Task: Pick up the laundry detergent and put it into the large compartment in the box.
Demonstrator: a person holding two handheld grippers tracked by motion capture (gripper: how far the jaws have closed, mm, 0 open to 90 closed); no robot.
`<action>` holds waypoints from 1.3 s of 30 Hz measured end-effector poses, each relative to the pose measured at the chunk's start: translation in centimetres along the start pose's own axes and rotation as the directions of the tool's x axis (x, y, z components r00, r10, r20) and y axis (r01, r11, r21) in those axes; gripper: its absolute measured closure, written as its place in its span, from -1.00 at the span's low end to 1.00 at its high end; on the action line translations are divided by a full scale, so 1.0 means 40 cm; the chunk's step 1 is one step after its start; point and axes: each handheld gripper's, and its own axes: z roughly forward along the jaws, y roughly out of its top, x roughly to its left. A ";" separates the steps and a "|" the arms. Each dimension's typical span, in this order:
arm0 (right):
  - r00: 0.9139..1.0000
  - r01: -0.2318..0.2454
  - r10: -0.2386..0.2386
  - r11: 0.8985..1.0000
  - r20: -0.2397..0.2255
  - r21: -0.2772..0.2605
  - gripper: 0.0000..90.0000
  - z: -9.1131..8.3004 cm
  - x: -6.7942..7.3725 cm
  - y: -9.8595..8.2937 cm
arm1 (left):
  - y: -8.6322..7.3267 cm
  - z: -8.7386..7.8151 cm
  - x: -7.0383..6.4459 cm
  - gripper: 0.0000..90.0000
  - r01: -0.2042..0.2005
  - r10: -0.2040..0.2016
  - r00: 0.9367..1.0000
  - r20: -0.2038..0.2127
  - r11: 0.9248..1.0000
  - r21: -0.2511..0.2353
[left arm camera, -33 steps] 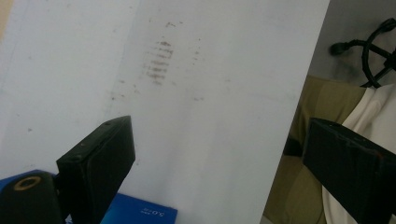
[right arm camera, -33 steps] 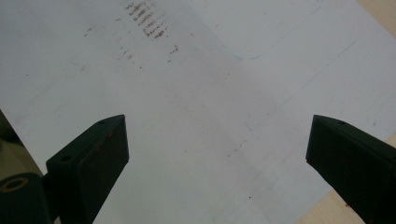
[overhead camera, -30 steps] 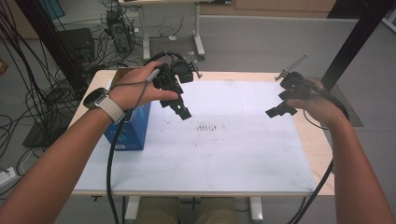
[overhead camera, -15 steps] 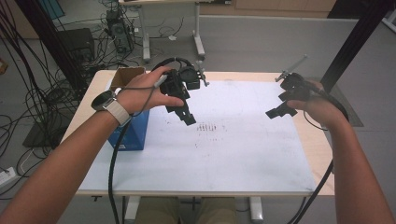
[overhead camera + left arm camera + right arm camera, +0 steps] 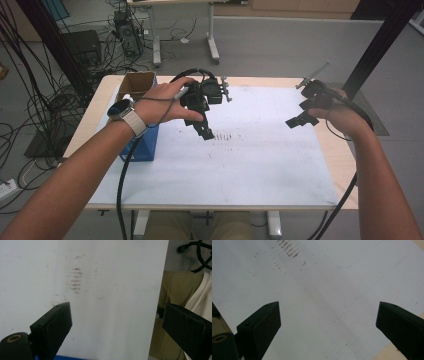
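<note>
My left gripper (image 5: 205, 131) hangs over the middle of the white sheet (image 5: 250, 165), just left of a patch of dark smudge rows (image 5: 227, 136). In the left gripper view the left gripper (image 5: 117, 325) is open, its jaws wide apart and nothing between them, with the smudge rows (image 5: 75, 280) ahead. My right gripper (image 5: 300, 120) hovers over the sheet's right part. In the right gripper view the right gripper (image 5: 328, 325) is open and empty above the white sheet (image 5: 317, 290), with the smudges (image 5: 288, 250) far ahead.
A blue box (image 5: 145, 145) stands at the table's left under the left forearm, with an open cardboard box (image 5: 137, 85) behind it. The wooden table edge (image 5: 340, 150) shows on the right. Cables and desk legs crowd the floor beyond the table.
The left hand has carried its gripper to the right and a little nearer, from beside the blue box towards the smudges. The right gripper has hardly moved.
</note>
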 end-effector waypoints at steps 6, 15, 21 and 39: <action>1.000 -0.001 0.001 1.000 -0.003 0.006 -0.87 0.007 -0.006 -0.001 | 0.007 0.012 0.008 -0.79 -0.001 0.001 1.000 0.003 1.000 0.002; 1.000 -0.012 0.012 1.000 -0.003 0.008 -0.87 0.010 -0.011 -0.006 | 0.010 0.023 0.017 -0.79 -0.001 0.001 1.000 0.004 1.000 0.010; 1.000 -0.014 0.014 1.000 0.001 0.008 -0.87 0.008 -0.012 -0.006 | 0.009 0.022 0.018 -0.78 0.004 -0.004 1.000 0.001 1.000 0.002; 1.000 -0.015 0.015 1.000 0.000 0.008 -0.87 0.009 -0.010 -0.013 | 0.010 0.023 0.015 -0.79 0.008 -0.008 1.000 -0.006 1.000 0.001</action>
